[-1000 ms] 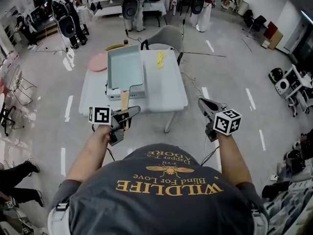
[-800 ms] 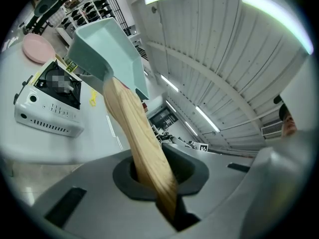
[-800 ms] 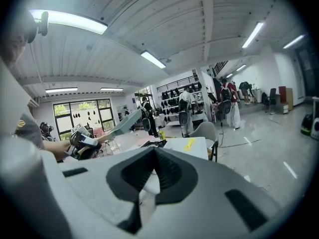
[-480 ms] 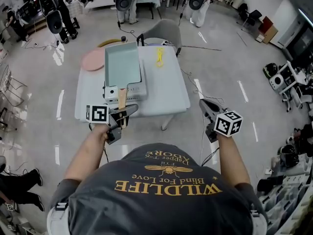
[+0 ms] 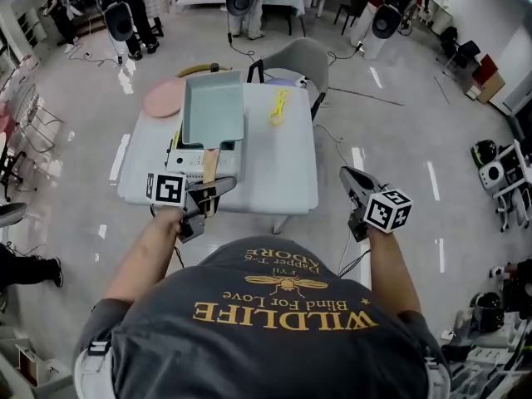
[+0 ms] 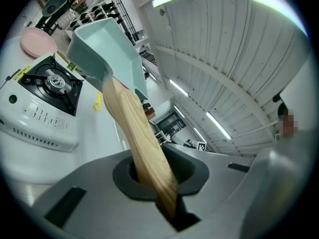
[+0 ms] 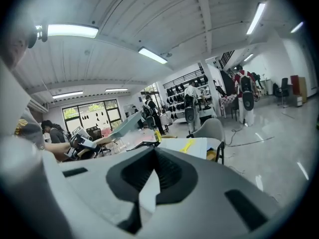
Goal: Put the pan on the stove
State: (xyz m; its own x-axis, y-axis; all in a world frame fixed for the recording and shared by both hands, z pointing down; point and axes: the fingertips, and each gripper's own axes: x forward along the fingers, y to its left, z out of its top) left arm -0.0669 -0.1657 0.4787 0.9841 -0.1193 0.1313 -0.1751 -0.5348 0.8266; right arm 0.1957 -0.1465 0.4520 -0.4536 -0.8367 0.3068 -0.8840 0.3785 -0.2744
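A teal rectangular pan (image 5: 214,108) hangs in the air over the white table-top stove (image 5: 193,163). My left gripper (image 5: 205,198) is shut on the end of its wooden handle (image 5: 210,166). In the left gripper view the handle (image 6: 134,133) runs out from between the jaws of the gripper (image 6: 160,185) up to the pan (image 6: 104,49). Below the pan lies the stove (image 6: 40,116), and its black burner (image 6: 52,81) is uncovered. My right gripper (image 5: 357,186) hovers off the table's right edge, shut and holding nothing; the right gripper view shows its jaws (image 7: 149,183) together.
The white table (image 5: 274,165) also carries a pink plate (image 5: 162,98) at its far left and a yellow utensil (image 5: 277,106) right of the pan. A grey chair (image 5: 299,56) stands behind the table. People and stands with equipment line the far side of the room.
The head view has shifted a little. The left gripper keeps its hold on the handle and a bit more of the stove's front shows under the pan. The right gripper has stayed put.
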